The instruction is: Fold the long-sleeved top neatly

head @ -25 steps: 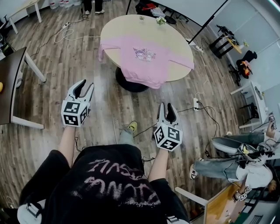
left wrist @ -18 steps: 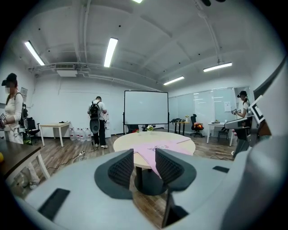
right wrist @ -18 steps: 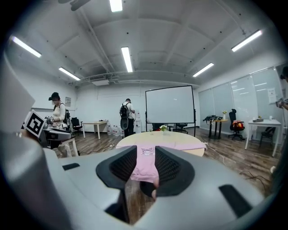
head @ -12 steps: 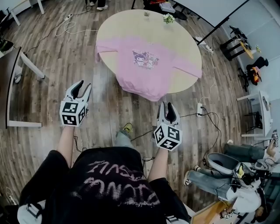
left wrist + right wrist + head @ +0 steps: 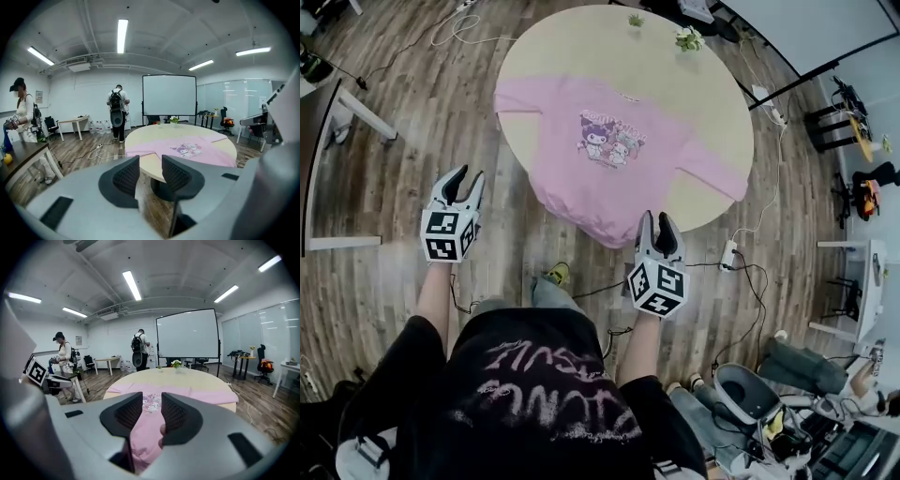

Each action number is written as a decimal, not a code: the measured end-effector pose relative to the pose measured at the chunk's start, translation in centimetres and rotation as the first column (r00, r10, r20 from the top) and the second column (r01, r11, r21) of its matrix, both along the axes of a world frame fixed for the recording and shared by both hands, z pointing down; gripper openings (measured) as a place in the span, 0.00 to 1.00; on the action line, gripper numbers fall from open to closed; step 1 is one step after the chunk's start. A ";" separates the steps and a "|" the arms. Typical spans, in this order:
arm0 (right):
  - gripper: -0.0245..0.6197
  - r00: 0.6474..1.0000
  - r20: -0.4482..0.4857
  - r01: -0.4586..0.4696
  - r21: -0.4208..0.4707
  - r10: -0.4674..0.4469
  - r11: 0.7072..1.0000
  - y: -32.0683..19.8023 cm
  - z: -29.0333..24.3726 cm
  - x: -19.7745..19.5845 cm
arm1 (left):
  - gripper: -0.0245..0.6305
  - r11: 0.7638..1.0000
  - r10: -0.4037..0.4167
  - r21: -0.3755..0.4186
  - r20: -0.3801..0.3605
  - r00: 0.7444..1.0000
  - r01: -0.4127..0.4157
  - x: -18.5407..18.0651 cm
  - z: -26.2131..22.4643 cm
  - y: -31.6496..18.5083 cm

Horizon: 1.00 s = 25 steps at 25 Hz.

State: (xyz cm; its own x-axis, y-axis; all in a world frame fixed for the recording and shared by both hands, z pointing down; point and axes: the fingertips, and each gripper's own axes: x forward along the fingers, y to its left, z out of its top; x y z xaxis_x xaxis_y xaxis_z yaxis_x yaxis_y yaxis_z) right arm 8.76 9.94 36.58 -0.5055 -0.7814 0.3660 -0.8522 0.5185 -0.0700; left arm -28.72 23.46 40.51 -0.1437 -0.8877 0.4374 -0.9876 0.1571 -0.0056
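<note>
Left gripper (image 5: 464,175), right gripper (image 5: 657,218): half-spread, empty, short of top (image 5: 609,150). Could drag overhanging hem off table (image 5: 581,47) if tugged one-sided.

An open office or meeting room; wood-plank floor (image 5: 412,122) all round; a round table (image 5: 581,37) at twelve o'clock; a large projection screen (image 5: 169,95) beyond it; ceiling strip lights (image 5: 122,29); glass partitions (image 5: 262,329) and an office chair (image 5: 261,357) at two o'clock; a plain desk (image 5: 75,123) at ten o'clock.
</note>
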 end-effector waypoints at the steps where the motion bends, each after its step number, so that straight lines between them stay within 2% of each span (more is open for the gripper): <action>1: 0.24 1.000 -0.004 0.017 -0.003 -0.017 1.000 -1.0 0.2 -0.3 | 0.26 1.000 -0.012 -0.009 0.002 1.000 0.013 -0.1 0.3 -0.4; 7: 0.24 0.994 -0.034 0.108 -0.005 -0.108 0.994 -4.5 1.1 -3.2 | 0.26 0.997 -0.040 -0.067 0.023 0.999 0.041 -1.3 3.0 -2.0; 15: 0.24 0.987 -0.077 0.140 -0.004 -0.140 0.990 -8.1 2.1 -8.2 | 0.26 0.994 -0.065 -0.089 0.000 0.998 0.065 -6.3 6.6 -5.0; 21: 0.24 0.981 -0.124 0.147 -0.014 -0.147 0.989 -10.3 3.2 -13.7 | 0.26 0.992 -0.037 -0.123 -0.049 0.998 0.030 -10.3 11.8 -8.8; 25: 0.24 0.981 -0.141 0.132 -0.035 -0.136 0.991 -12.4 4.5 -17.4 | 0.26 0.987 0.011 -0.161 -0.081 0.997 -0.024 -12.4 15.8 -11.4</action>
State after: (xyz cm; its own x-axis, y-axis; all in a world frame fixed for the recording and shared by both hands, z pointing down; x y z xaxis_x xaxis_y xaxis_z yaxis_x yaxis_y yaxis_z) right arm -8.64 -2.42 41.05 -0.5457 -0.6998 0.4610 -0.7775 0.6280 0.0329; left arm -41.13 12.02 56.29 -0.0880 -0.8063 0.5850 -0.9884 0.1435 0.0492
